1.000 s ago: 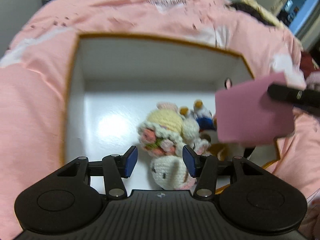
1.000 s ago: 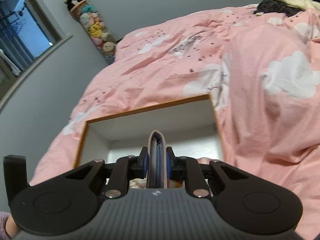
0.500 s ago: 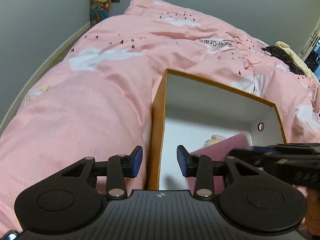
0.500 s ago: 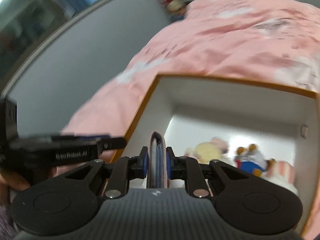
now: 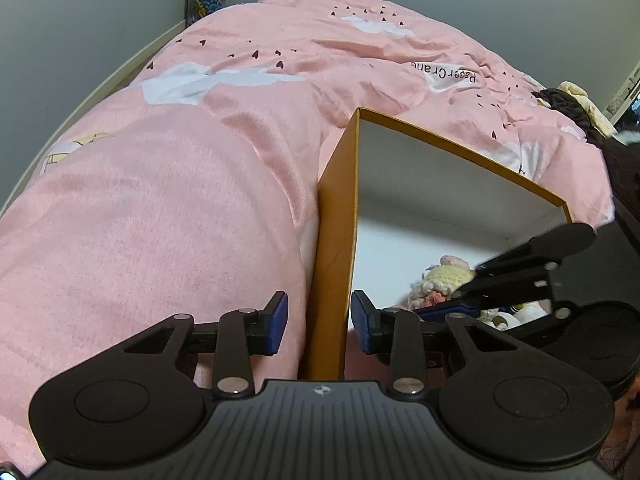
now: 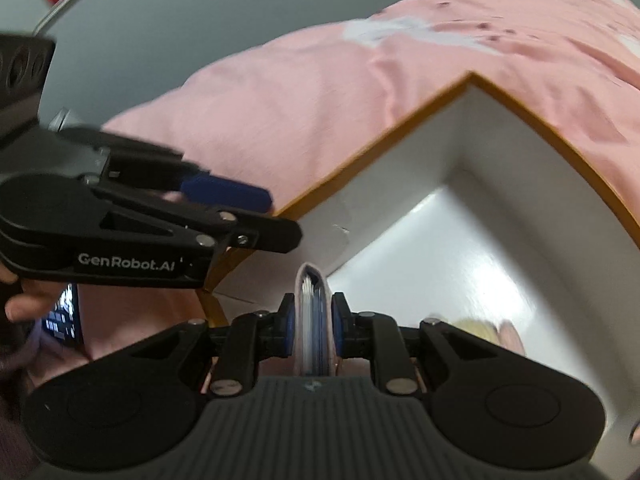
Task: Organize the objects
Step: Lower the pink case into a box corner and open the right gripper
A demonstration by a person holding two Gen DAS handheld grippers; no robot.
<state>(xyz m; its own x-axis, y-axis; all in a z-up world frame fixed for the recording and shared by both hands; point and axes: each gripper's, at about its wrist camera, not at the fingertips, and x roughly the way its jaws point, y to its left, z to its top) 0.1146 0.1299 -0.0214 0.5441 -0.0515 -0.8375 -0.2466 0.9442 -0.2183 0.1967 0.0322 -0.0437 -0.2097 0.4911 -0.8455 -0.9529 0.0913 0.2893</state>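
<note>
Straddling the left wall of the orange box (image 5: 334, 248), my left gripper (image 5: 319, 322) stands with one blue pad outside the wall and one inside. The jaws have just been closing, yet a gap shows on each side of the cardboard, so the pads are not pressing on it. The wall passes between them, upright.

My right gripper (image 6: 313, 322) is clamped tight on a pink booklet (image 6: 314, 312), held on edge with its spine and pale page edges facing the camera. The booklet sits over the box's open top, near the corner by the left wall, above the white floor (image 6: 460, 256). From the left wrist view the right gripper (image 5: 452, 306) reaches into the box from the right side; the booklet itself is not discernible there.

Inside the box, against the floor at the side away from the left wall, lie crocheted soft toys (image 5: 448, 280), cream and pink; details are partly hidden by the right gripper.

The box rests on a pink duvet (image 5: 160, 216) with white clouds and small dark hearts. The duvet surrounds the box on the visible sides. A hand (image 6: 18, 300) holding the left gripper shows at the picture's edge, beside the box's outer corner.
</note>
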